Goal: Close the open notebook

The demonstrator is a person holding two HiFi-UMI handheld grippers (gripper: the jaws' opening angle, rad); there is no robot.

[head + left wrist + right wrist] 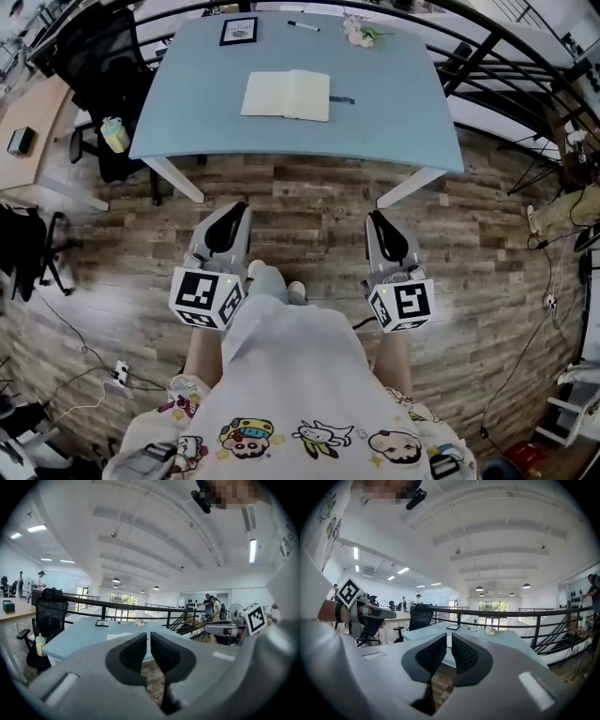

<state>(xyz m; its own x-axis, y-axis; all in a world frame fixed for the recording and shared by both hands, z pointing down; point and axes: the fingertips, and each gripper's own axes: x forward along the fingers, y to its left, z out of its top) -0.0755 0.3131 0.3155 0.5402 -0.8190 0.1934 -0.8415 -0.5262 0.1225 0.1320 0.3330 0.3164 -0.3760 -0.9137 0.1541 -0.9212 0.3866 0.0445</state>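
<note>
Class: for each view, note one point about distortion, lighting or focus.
Head view: fisheye bows the edges of the table; the notebook is evenly lit. Left gripper view: dark round border, bright ceiling strip light. Right gripper view: the railing curves, corners black.

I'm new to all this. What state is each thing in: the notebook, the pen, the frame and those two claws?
notebook: open, flat on the table.
pen: lying flat near the far edge.
picture frame: lying flat near the far edge.
left gripper: shut, empty, short of the table.
right gripper: shut, empty, short of the table.
</note>
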